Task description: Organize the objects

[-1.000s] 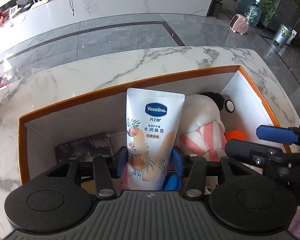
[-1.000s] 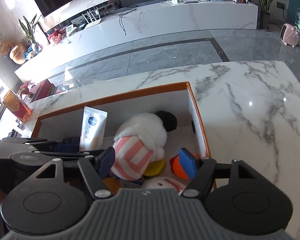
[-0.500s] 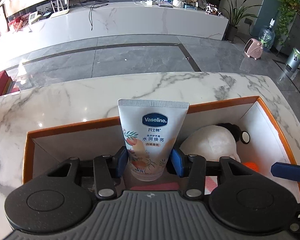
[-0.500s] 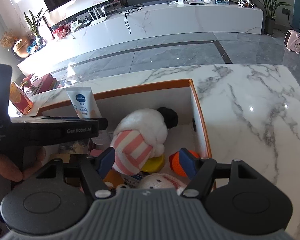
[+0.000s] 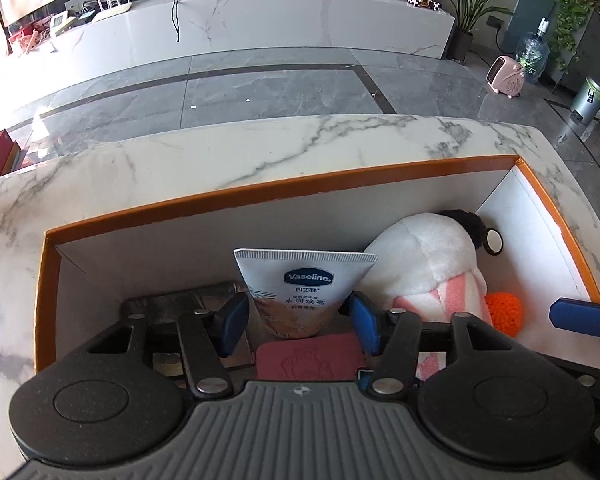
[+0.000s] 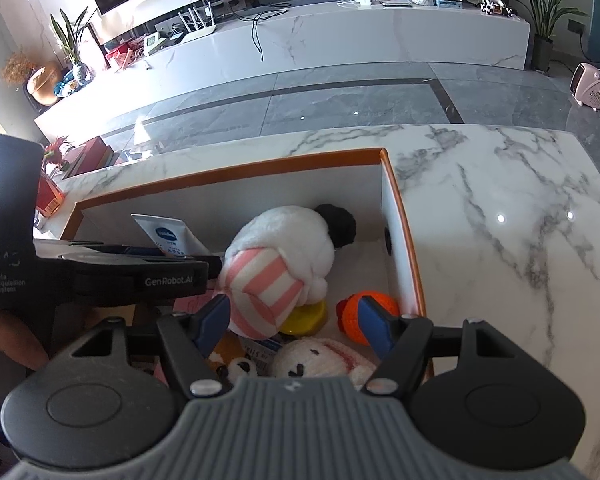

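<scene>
Two grippers hang over an orange-rimmed box (image 5: 284,196) on our marble counter (image 5: 180,160). Our left gripper (image 5: 298,322) has just been opening; its blue pads now stand wide, clear of the Vaseline tube (image 5: 306,284) that stands upright between them, near the far wall. Right of it lies a white plush toy (image 6: 284,248). Our right gripper (image 6: 294,322) is spread wide and empty above what looks like an orange ball (image 6: 350,312).

Grey tiled floor (image 5: 260,84) runs at twelve o'clock to a long white marble console (image 5: 284,20), sunlit at ten. A pink heater (image 5: 506,78) and potted plants (image 5: 472,8) stand at two o'clock.
</scene>
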